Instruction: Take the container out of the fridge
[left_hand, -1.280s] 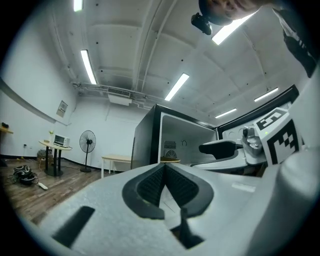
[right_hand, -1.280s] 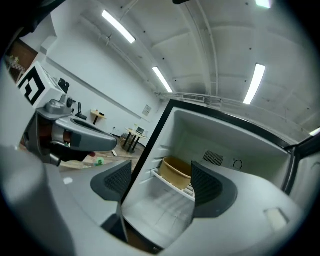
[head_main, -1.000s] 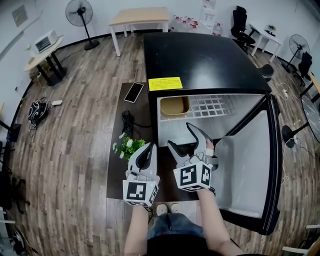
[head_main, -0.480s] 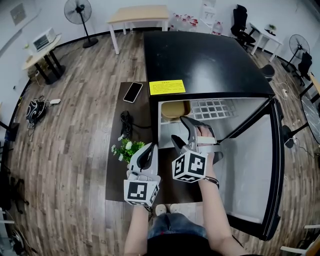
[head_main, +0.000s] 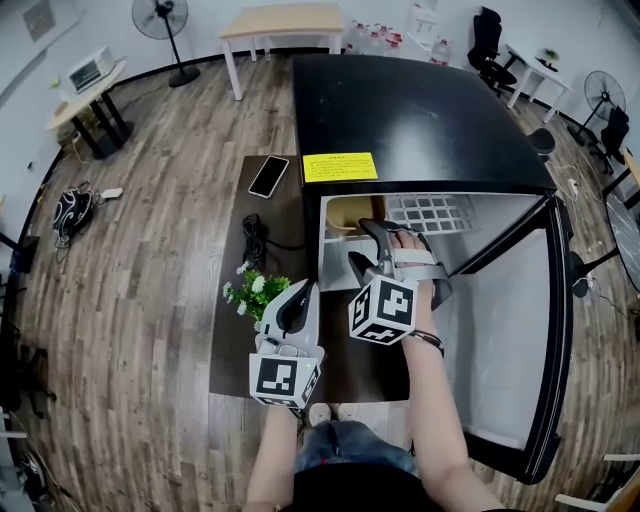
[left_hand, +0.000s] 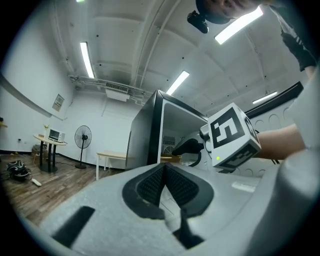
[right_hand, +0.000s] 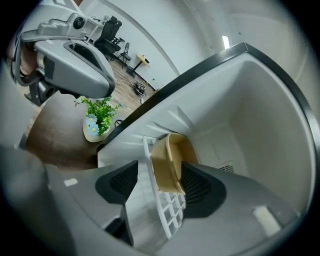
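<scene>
A tan container (head_main: 349, 211) sits on the white wire shelf (head_main: 430, 212) at the left of the open black fridge (head_main: 410, 120). My right gripper (head_main: 365, 245) reaches into the fridge opening, its tips just short of the container. In the right gripper view the container (right_hand: 170, 162) stands on edge between the two pads of that gripper (right_hand: 159, 175). Its jaws are closing, and neither pad presses on the container. My left gripper (head_main: 301, 293) hangs shut and empty over the dark low table (head_main: 235, 340); its pads (left_hand: 165, 175) meet.
The fridge door (head_main: 520, 340) swings open to the right. On the low table lie a phone (head_main: 268, 176), a black cable (head_main: 255, 240) and a small potted plant (head_main: 255, 292). A yellow label (head_main: 340, 166) sits on the fridge top.
My right gripper has moved forward into the fridge toward the container and its jaws have narrowed. The left gripper has stayed put.
</scene>
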